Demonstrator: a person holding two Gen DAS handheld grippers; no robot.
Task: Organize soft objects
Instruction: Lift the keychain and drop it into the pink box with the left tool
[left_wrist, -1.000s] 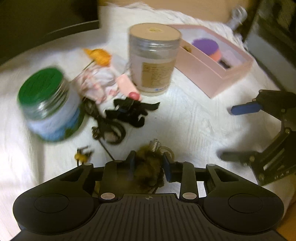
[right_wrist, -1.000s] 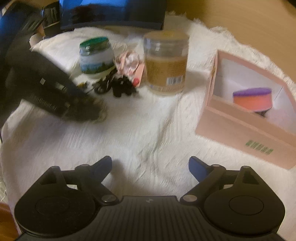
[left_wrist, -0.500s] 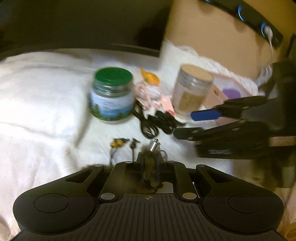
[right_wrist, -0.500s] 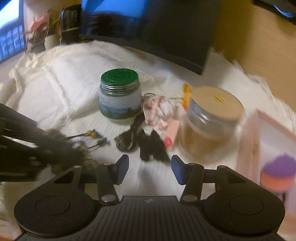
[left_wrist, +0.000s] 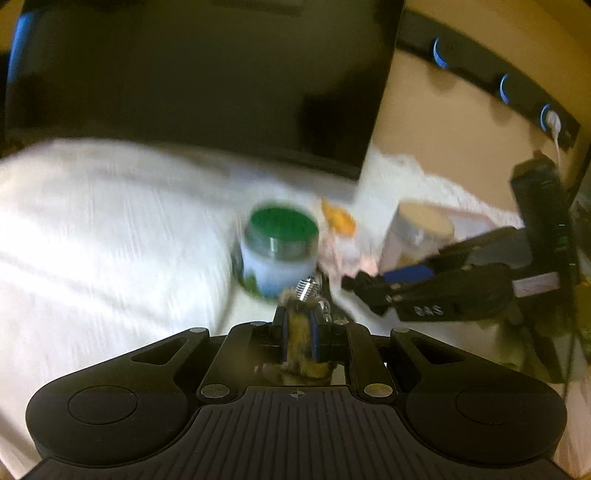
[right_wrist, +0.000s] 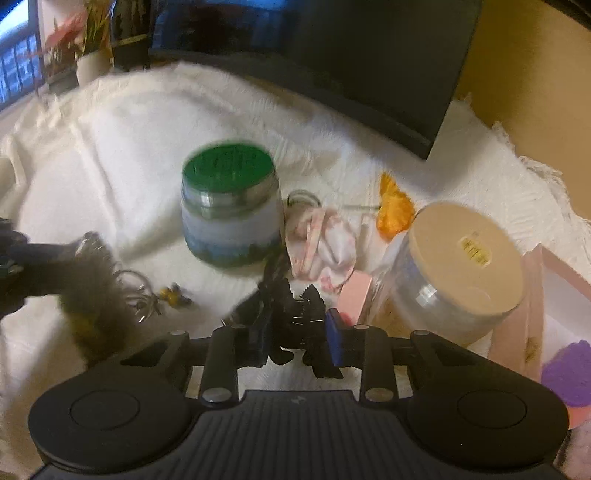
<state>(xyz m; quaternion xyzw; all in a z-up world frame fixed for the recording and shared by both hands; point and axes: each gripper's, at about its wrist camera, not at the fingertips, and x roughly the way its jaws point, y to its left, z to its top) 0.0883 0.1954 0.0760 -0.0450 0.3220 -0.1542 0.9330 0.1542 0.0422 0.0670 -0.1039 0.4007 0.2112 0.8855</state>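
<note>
My left gripper (left_wrist: 299, 328) is shut on a brown furry keychain (left_wrist: 301, 345) with a metal spring on top, held above the white cloth (left_wrist: 92, 229). The keychain also shows in the right wrist view (right_wrist: 96, 295) at the left, with the left gripper's arm. My right gripper (right_wrist: 301, 332) is closed around a black hair claw clip (right_wrist: 299, 321) lying on the cloth. The right gripper shows at the right of the left wrist view (left_wrist: 388, 280). A pink patterned fabric piece (right_wrist: 321, 243) lies behind the clip.
A green-lidded jar (right_wrist: 231, 206) and a tall beige-lidded jar (right_wrist: 454, 269) stand on the cloth. A pink box (right_wrist: 554, 317) with a purple sponge (right_wrist: 569, 369) is at the right. An orange item (right_wrist: 395, 210), small earrings (right_wrist: 173, 295) and a dark monitor (right_wrist: 351, 55) are nearby.
My right gripper has moved forward and closed its jaws on the black claw clip. My left gripper has lifted the furry keychain and swung left.
</note>
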